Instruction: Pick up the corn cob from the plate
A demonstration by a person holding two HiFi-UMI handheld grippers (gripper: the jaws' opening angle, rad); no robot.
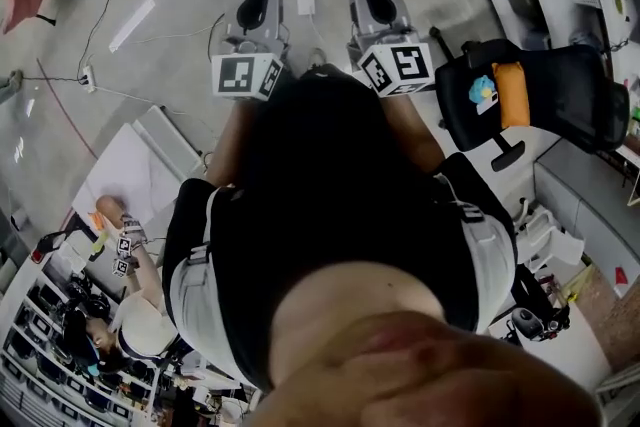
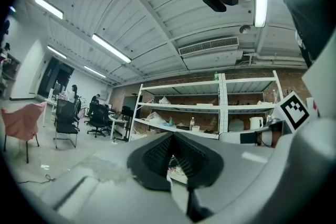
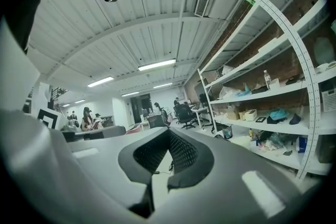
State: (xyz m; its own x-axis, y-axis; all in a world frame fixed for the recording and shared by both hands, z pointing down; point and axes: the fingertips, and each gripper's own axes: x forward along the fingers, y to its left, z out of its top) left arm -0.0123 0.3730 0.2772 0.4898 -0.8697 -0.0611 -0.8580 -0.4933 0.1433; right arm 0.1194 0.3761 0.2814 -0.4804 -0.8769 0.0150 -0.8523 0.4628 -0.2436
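Grey concrete floor [image 1: 170,25] lies below the person, crossed by loose cables [image 1: 110,0], with a black office chair [image 1: 540,95] close on the right side. Long metal shelves [image 2: 220,107] line a brick wall ahead.

Both tools are held out level at waist height. The left gripper [image 1: 262,5] has its jaws pressed together with nothing between them, as the left gripper view confirms [image 2: 170,157]. The right gripper [image 1: 375,3] is clenched and empty as well [image 3: 167,157].

Neither the corn cob nor the plate shows in any view, so where they sit cannot be told.

The main risk is probably a blind start: with no plate in sight, the person has to turn or walk to find it, and the cables underfoot or the nearby chair could catch a foot. A second risk lies in the jaws: if either gripper reaches the cob while clamped shut, it would likely push or roll it off the plate instead of taking it. A round cob may also slip from a grasp placed off its middle.
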